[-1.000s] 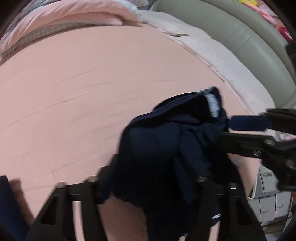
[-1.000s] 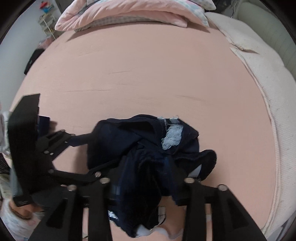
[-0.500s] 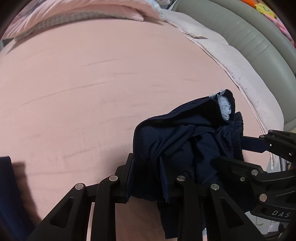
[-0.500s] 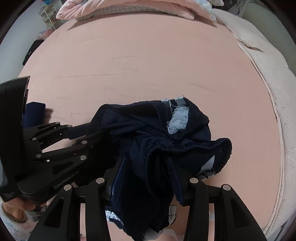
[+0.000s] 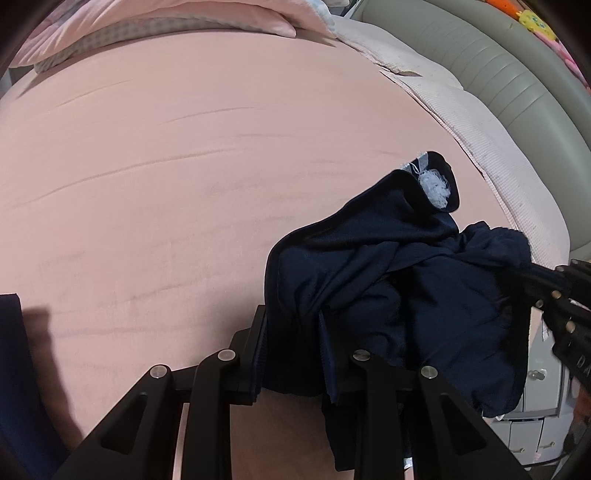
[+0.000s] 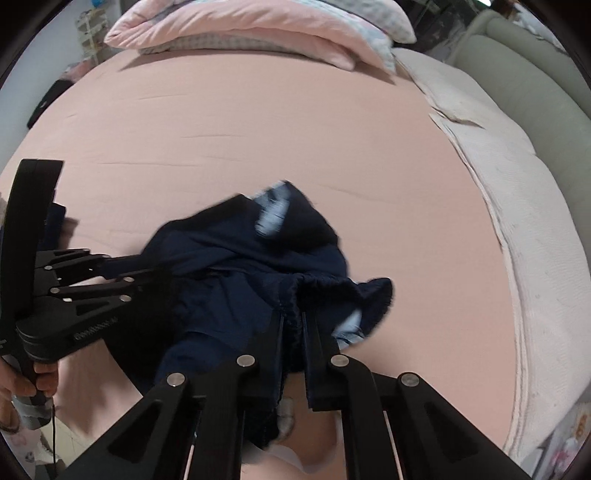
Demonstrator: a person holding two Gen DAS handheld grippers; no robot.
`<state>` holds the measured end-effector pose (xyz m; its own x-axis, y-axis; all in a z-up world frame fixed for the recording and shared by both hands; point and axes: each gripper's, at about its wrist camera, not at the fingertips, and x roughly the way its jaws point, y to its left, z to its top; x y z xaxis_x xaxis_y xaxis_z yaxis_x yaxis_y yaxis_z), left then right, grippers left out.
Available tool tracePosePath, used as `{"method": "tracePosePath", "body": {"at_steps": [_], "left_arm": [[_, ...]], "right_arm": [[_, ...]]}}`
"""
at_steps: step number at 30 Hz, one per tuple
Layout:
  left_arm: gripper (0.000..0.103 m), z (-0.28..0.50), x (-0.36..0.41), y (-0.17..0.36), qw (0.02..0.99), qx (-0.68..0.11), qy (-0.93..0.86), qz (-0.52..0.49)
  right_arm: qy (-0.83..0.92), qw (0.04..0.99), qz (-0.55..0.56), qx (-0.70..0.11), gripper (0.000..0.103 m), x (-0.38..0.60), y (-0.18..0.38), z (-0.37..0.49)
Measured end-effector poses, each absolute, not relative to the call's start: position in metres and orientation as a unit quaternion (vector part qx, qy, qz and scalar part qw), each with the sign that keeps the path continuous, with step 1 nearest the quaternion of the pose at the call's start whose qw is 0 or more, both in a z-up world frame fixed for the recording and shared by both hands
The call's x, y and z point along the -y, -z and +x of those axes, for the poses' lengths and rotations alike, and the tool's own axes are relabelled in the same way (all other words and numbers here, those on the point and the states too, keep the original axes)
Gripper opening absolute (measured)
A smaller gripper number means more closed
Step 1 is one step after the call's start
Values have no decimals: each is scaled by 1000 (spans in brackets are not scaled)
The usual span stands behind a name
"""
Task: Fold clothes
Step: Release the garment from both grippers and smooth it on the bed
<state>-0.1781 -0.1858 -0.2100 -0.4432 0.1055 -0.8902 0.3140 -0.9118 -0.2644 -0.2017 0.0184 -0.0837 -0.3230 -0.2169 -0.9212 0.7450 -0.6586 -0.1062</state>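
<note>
A crumpled navy garment (image 5: 388,277) with a white tag (image 5: 436,184) lies bunched on the pink bed sheet (image 5: 184,184). My left gripper (image 5: 291,332) is shut on a fold at its near left edge, with cloth filling the narrow gap between the fingers. In the right wrist view the same garment (image 6: 229,280) sits just ahead. My right gripper (image 6: 293,317) has its jaws closing tight on a gathered, elastic-looking edge, and the pads press on it. The left gripper (image 6: 147,273) reaches in from the left and the right gripper (image 5: 532,273) from the right.
Pink pillows (image 6: 258,29) are piled at the far end of the bed. A cream mattress pad (image 5: 480,129) and a grey-green padded headboard (image 5: 517,74) run along the right. White drawers (image 5: 535,406) stand beyond the bed corner. More navy cloth (image 5: 14,369) lies at the left edge.
The left jaws narrowed onto the garment's fold. The right jaws went from wide apart to pinched on the gathered edge. The garment has shifted slightly between the two grippers.
</note>
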Motion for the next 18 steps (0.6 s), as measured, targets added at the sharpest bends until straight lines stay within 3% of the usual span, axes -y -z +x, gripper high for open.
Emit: {"method": "tracePosePath", "body": {"at_steps": [18], "left_arm": [[23, -190, 195, 214, 61, -184, 825, 531]], "right_arm": [[787, 220, 518, -252, 7, -80, 99, -237]]}}
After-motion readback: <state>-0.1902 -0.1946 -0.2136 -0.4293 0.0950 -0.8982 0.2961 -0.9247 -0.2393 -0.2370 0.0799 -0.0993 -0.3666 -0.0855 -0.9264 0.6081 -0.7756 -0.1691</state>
